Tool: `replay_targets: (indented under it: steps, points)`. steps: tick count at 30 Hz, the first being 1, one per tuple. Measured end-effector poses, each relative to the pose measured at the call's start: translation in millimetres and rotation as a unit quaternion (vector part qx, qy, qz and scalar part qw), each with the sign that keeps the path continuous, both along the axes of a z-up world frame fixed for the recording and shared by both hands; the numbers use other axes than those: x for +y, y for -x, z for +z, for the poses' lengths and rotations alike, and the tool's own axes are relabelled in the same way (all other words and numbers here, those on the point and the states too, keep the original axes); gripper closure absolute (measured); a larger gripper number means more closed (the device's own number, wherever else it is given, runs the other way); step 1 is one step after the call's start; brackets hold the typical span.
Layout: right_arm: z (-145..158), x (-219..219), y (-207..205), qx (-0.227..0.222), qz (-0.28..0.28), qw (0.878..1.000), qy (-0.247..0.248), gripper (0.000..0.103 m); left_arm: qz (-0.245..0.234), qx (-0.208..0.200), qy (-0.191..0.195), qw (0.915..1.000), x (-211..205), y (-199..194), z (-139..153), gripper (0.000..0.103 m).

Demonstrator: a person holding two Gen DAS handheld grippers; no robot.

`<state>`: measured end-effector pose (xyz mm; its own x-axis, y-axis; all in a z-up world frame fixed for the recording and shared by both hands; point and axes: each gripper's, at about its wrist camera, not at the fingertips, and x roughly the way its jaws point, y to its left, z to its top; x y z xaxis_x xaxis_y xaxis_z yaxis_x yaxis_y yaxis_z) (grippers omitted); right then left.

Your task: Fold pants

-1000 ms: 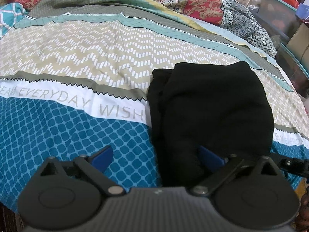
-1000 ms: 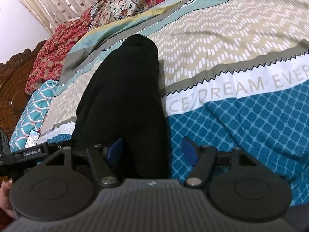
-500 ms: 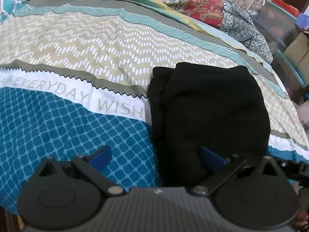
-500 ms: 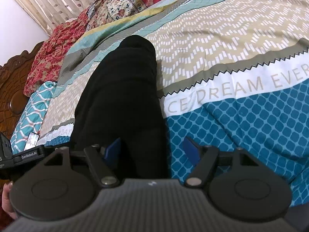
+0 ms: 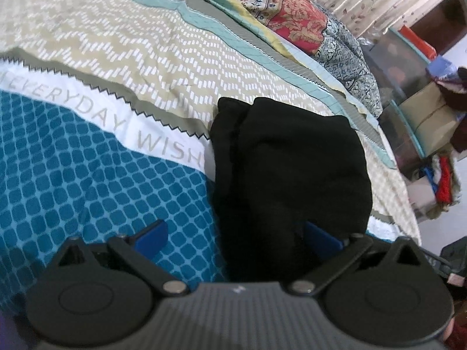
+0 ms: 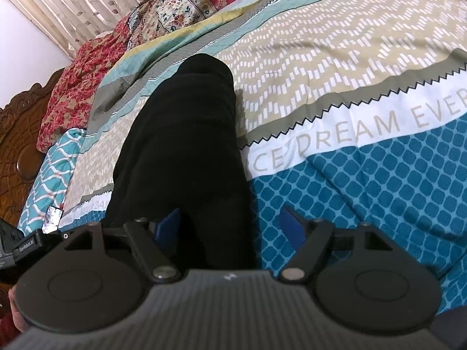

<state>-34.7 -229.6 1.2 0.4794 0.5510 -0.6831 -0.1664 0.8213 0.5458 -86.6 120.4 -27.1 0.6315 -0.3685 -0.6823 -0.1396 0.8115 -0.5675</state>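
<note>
The black pants (image 5: 292,172) lie folded in a compact bundle on the patterned bedspread (image 5: 102,175). They also show in the right wrist view (image 6: 181,151) as a long dark strip. My left gripper (image 5: 236,236) is open, its blue pads spread over the near left edge of the bundle. My right gripper (image 6: 233,227) is open over the near right edge of the bundle. The right pad (image 5: 321,236) of the left gripper is partly hidden by cloth. Neither gripper holds the pants.
Floral quilts and pillows (image 5: 292,14) lie at the far side of the bed. Boxes and clutter (image 5: 423,116) stand beyond the right bed edge. A carved wooden headboard (image 6: 17,145) and curtains (image 6: 73,8) show in the right wrist view.
Both grippers have stayed open. The left view has tilted and shifted a little along the bed; the pants have not moved.
</note>
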Motion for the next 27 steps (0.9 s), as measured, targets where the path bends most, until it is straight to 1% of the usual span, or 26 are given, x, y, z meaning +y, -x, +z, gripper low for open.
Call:
replay_targets:
  steps: [3, 12, 18, 23, 27]
  points:
    - [0.0, -0.3, -0.3, 0.002, -0.001, 1.0, -0.002, 0.025, 0.003, 0.003, 0.014, 0.9999, 3.8, -0.4, -2.1, 0.0]
    - [-0.3, -2.0, -1.4, 0.005, -0.004, 1.0, -0.006, 0.024, 0.005, 0.005, 0.029, 0.9996, 8.5, -0.5, -4.1, 0.0]
    - [-2.9, -6.8, -2.7, 0.009, -0.009, 1.0, -0.018, 0.022, 0.002, 0.006, 0.053, 0.9986, 16.3, 1.0, -5.0, 0.0]
    - [0.7, -11.3, -3.0, 0.002, -0.012, 0.999, -0.033, 0.019, -0.006, 0.0, 0.074, 0.9972, 26.8, -1.3, 0.1, 0.0]
    - [2.9, -13.9, -4.1, -0.003, -0.011, 0.999, -0.043, 0.018, -0.011, -0.002, 0.087, 0.9961, 29.1, -12.9, 6.1, 0.0]
